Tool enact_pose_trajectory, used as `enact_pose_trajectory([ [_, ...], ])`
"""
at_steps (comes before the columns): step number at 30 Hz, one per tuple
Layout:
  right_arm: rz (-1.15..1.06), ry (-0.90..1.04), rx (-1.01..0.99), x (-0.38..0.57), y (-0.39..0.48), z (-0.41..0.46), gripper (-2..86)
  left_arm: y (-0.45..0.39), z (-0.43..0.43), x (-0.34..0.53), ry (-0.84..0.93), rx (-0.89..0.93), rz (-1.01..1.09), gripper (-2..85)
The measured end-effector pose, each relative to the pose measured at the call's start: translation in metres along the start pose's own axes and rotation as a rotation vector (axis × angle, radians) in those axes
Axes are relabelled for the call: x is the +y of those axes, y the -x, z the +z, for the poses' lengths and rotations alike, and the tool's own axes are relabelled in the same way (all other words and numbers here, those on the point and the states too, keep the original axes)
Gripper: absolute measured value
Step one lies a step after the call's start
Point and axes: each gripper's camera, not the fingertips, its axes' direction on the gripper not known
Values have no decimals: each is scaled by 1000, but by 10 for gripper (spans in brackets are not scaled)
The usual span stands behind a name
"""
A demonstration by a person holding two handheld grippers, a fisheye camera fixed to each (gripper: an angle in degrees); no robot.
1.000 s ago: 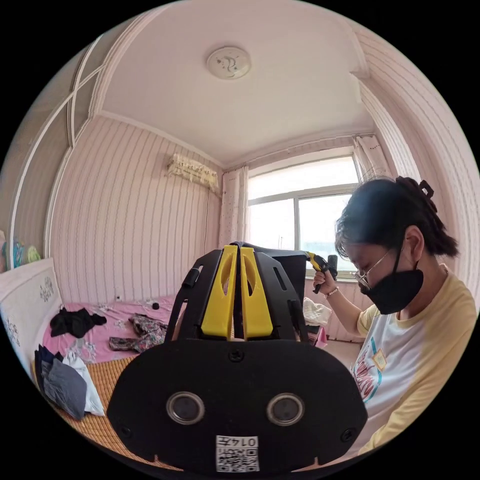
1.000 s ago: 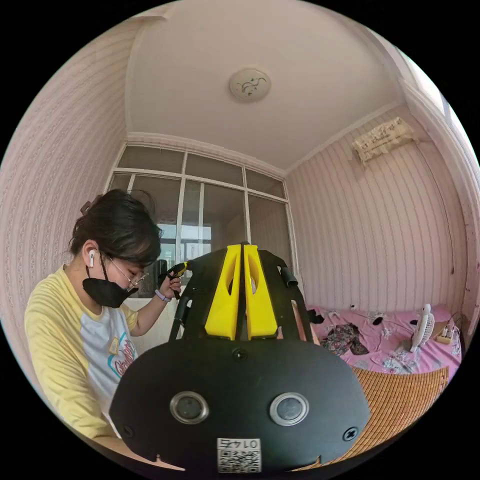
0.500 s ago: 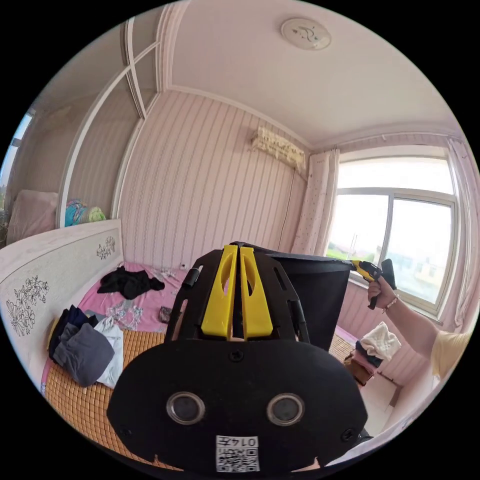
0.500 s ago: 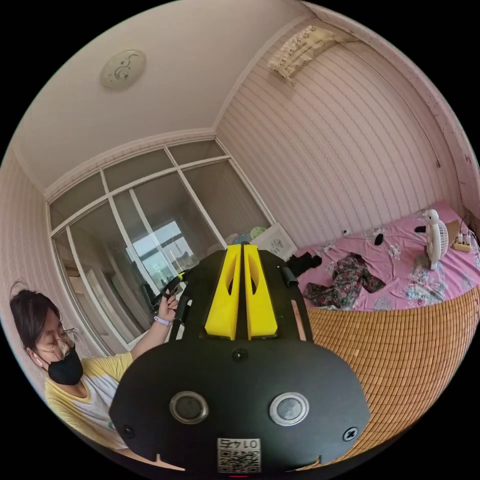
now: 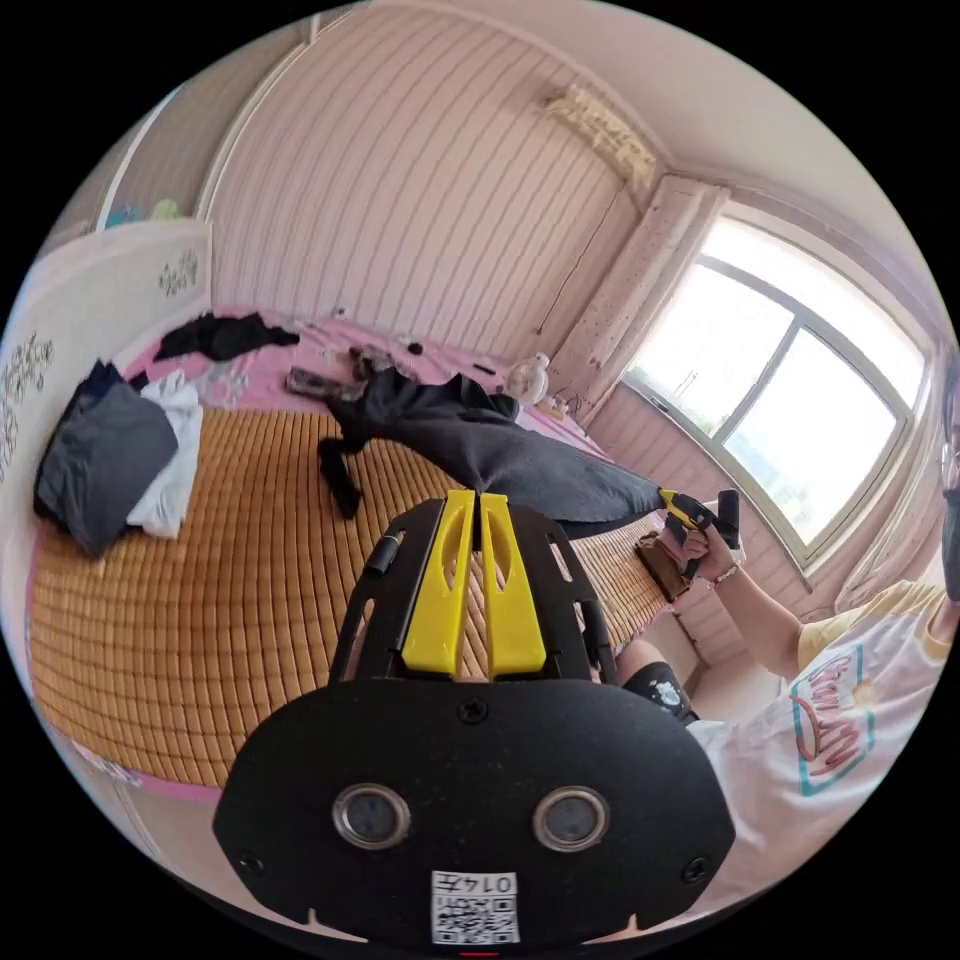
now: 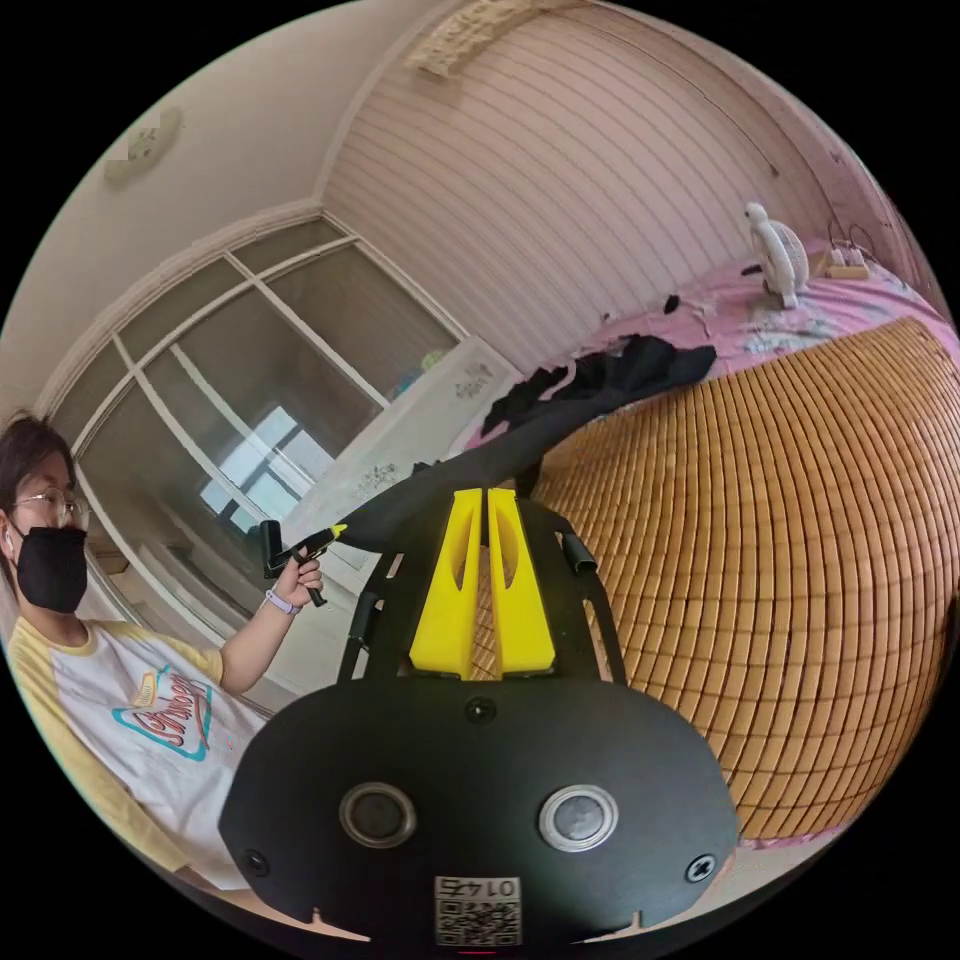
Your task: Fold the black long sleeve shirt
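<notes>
Black long sleeve shirt (image 5: 500, 455) is hanging stretched over the bamboo mat (image 5: 200, 600) of the bed, its far part lying near the pink sheet (image 6: 800, 310). Left tongs (image 5: 481, 520) are clenched on its near edge. Right tongs (image 6: 487, 515) are also clenched on the cloth.

Black long sleeve shirt (image 5: 500, 450), stretched taut above the woven bed mat (image 5: 200, 600), near edge pinched up at both ends, far end and one sleeve trailing down onto the mat.
</notes>
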Motion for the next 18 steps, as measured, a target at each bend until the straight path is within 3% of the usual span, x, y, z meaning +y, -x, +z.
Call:
enact_pose_trajectory([
  [4, 172, 217, 82, 46, -59, 62, 7, 66, 76, 69, 239, -97, -228, -7],
  [9, 257, 392, 234, 76, -92, 108, 10, 108, 120, 108, 416, -21, -439, -7],
  [14, 221, 420, 442, 78, -96, 121, 14, 128, 134, 103, 575, -132, -449, -7],
  [18, -14, 464, 578, 76, -71, 150, 34, 137, 138, 88, 521, -109, -455, -6],
])
